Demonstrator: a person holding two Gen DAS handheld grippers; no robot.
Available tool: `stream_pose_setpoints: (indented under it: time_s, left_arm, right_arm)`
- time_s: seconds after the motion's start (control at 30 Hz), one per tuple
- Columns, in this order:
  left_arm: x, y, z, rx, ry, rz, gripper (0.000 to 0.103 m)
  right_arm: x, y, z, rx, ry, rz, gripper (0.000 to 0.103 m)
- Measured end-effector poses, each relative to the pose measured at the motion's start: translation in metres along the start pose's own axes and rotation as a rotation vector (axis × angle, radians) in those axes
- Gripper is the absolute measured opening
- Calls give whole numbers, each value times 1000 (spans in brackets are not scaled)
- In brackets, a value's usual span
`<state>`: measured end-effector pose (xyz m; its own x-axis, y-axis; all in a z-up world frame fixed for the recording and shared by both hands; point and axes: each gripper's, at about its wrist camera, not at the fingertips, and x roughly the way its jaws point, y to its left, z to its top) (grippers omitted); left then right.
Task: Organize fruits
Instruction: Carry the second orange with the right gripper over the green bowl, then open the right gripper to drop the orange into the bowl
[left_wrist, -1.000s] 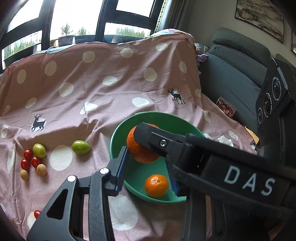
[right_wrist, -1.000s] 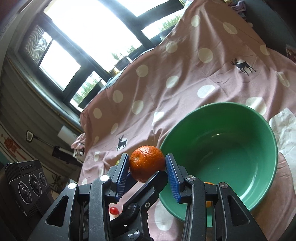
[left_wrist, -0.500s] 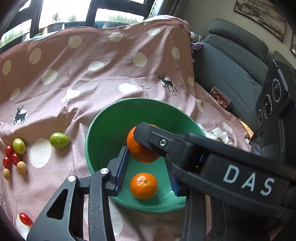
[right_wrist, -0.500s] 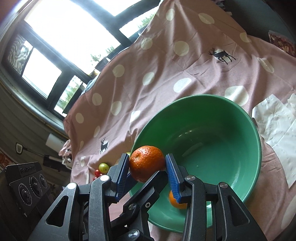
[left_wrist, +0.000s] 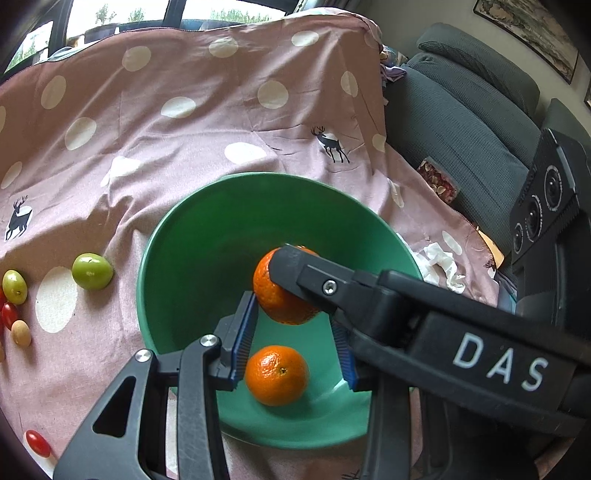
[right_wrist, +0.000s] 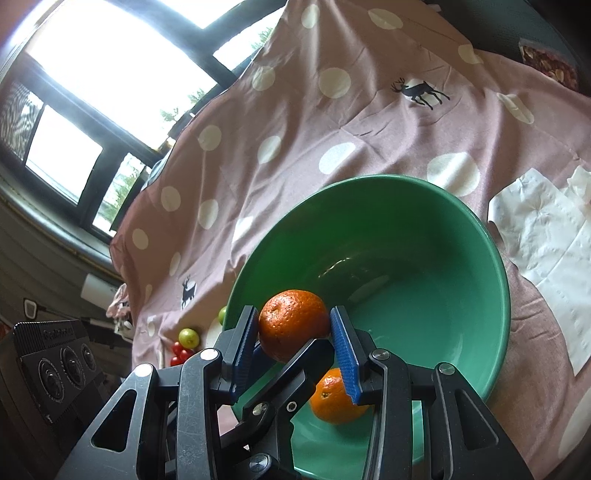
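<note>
An orange (left_wrist: 280, 295) hangs over the green bowl (left_wrist: 221, 240), and both grippers are on it. In the right wrist view the right gripper (right_wrist: 293, 314) is shut on this orange (right_wrist: 293, 325), with both blue pads pressing its sides. The left gripper (left_wrist: 291, 308) holds it from another side. Its near pad touches the peel; its far pad tip is hidden behind the right gripper's black finger (left_wrist: 314, 280). A second orange (left_wrist: 277, 374) lies in the bowl (right_wrist: 406, 258) below. Two green fruits (left_wrist: 92, 270) and several cherry tomatoes (left_wrist: 9, 315) lie on the cloth to the left.
A pink dotted cloth (left_wrist: 184, 147) covers the table. White tissue paper (right_wrist: 546, 240) lies right of the bowl. A grey sofa (left_wrist: 461, 122) with a snack packet (left_wrist: 437, 181) stands beyond the right edge. One tomato (left_wrist: 37, 443) lies near the front left.
Both grippers have sunk together with the orange and come over the bowl. The bowl now sits lower and larger in both views. Neither grip has changed.
</note>
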<state>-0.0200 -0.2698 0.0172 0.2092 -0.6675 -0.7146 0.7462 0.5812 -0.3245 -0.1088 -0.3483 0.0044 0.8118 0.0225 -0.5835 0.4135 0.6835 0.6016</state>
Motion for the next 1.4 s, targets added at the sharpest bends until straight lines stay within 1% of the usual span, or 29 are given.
stream_pose_setpoints:
  time_s: [0.4, 0.93, 1.1, 1.4]
  left_arm:
    - [10, 3, 2, 3, 34, -1, 39]
    - [14, 1, 4, 11, 44, 5, 39]
    - [14, 2, 4, 11, 42, -7, 39]
    - [16, 1, 5, 19, 62, 2, 39]
  right_arm:
    - [7, -7, 3, 26, 18, -11, 43]
    - [8, -8, 4, 30, 18, -23, 43]
    - [8, -8, 5, 28, 13, -29, 43]
    - [7, -8, 5, 33, 16, -31, 42]
